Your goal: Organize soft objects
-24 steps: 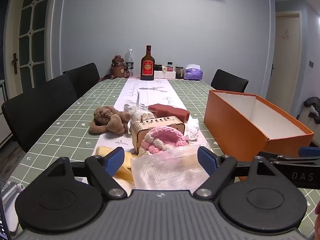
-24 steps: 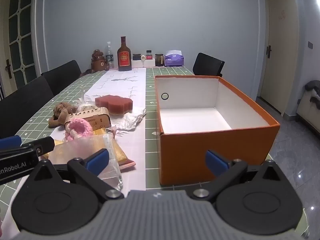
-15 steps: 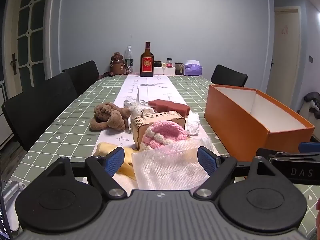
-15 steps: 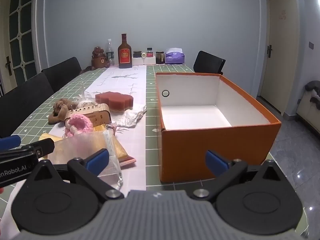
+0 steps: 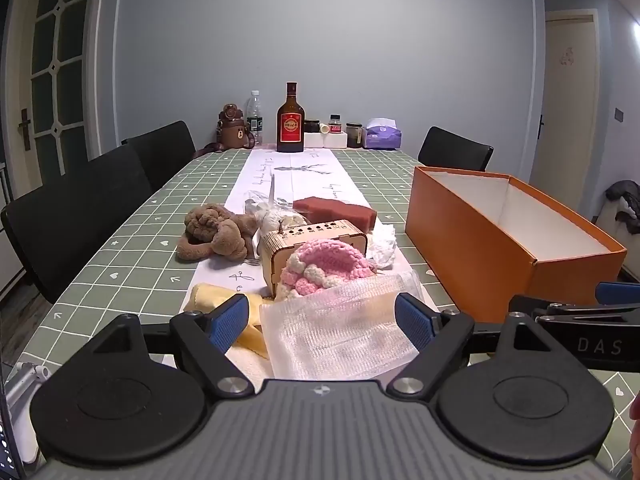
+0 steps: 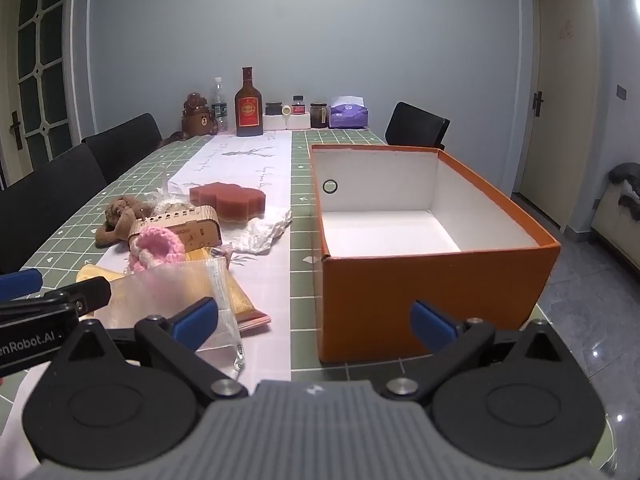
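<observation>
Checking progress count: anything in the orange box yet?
No. In the right wrist view the orange box shows only its bare white floor and walls, with nothing inside.

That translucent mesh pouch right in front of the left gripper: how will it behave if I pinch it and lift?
The mesh pouch will probably sag and fold, since it looks like thin, see-through fabric lying rumpled. It seems very light. It overlaps the yellow cloth and lies against the pink knitted hat, so lifting may drag either along.
</observation>
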The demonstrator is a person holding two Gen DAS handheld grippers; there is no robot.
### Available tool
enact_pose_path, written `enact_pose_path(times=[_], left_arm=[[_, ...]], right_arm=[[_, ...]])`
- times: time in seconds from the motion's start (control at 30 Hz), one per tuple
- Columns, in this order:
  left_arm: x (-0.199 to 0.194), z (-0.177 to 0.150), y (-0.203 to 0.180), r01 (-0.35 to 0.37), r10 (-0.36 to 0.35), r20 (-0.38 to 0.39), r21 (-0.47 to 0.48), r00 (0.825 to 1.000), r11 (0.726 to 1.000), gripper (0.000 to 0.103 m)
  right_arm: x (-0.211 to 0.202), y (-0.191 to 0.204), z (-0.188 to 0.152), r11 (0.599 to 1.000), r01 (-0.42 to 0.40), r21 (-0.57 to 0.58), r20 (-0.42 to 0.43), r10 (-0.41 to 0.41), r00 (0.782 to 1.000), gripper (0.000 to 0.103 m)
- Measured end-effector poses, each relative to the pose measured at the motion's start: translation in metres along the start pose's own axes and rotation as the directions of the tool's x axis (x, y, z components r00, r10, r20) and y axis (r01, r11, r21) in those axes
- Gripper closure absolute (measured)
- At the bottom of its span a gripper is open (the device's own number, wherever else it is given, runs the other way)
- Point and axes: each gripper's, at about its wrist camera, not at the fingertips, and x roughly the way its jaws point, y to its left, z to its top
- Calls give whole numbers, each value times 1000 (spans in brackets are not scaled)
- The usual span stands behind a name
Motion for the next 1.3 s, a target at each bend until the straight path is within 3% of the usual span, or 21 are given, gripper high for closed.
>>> enact_pose_path(times=[1.3], left_arm=[[15, -2, -3, 37, -37, -10, 2, 999, 999, 7]], right_arm=[[9, 0, -1, 1000, 21, 13, -18, -21, 1000, 2]])
